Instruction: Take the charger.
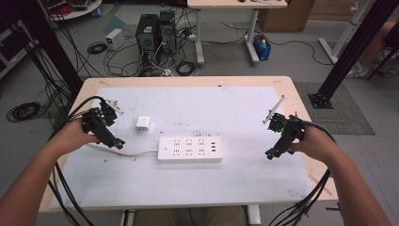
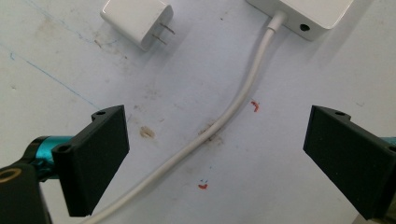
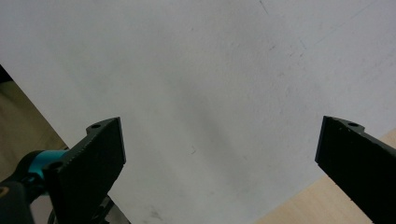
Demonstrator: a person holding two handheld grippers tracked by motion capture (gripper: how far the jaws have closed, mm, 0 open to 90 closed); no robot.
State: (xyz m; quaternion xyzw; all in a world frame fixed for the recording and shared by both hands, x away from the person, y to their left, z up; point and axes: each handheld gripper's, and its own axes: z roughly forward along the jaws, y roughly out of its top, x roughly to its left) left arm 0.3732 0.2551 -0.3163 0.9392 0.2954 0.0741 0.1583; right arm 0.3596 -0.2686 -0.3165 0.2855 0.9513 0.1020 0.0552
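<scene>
A white power strip (image 1: 190, 149) lies in the middle of the white mat, its end (image 2: 313, 14) at the top of the left gripper view. Its white cord (image 2: 224, 123) runs off to the left, passing under and between the wide-apart jaws of my left gripper (image 2: 215, 158). A small white plug adapter (image 1: 142, 124) lies on its side just behind the strip's left end, prongs (image 2: 163, 35) showing. My left gripper (image 1: 117, 142) hovers open above the cord at the mat's left. My right gripper (image 1: 270, 154) is open over bare mat (image 3: 210, 93) at the right.
The mat (image 1: 244, 113) covers most of a light wooden table (image 1: 301, 108); its wood edge shows by my right gripper. Black cables trail from both grippers off the front. Computers, cables and table legs stand on the floor beyond the far edge.
</scene>
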